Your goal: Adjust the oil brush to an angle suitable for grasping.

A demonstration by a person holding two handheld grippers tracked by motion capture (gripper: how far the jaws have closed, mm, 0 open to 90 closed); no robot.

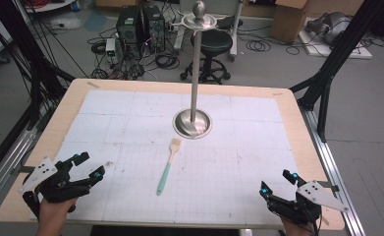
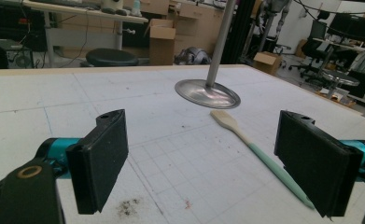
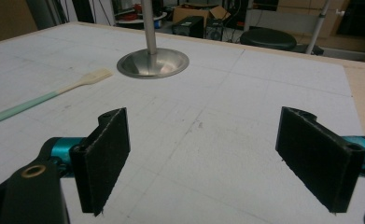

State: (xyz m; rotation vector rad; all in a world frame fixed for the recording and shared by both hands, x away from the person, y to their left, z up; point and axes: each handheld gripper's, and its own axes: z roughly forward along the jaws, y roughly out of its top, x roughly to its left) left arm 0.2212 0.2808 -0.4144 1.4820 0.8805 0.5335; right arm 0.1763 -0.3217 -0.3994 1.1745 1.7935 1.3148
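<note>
The left gripper [image 1: 84, 167] is resting near the front left corner of the bench [image 1: 297, 123], and its fingers [image 2: 101, 158] are standing wide apart, gripping nothing and touching nothing between them. The right gripper [image 1: 277, 183] is sitting near the front right corner, its fingers [image 3: 103, 156] likewise spread fully and holding nothing. Each finger is presenting a flat, rectangular black pad with a matte, slightly rough face, mounted on a teal metal bracket. The spatula [image 1: 168, 167] is lying flat on the bench, roughly midway between the two grippers and well apart from both, toward the middle of the surface; it is showing a slender mint-green handle and a pale, wood-coloured flat blade that is pointing toward the far edge. Just beyond the blade, a stand [image 1: 193, 123] is rising from a round, dished base of polished metal, carrying a straight thin pole with a hook ring and a ball at the top. The bench is showing a light wooden rim around a white, gridded mat [image 1: 248, 167] bearing small dark specks.
</note>
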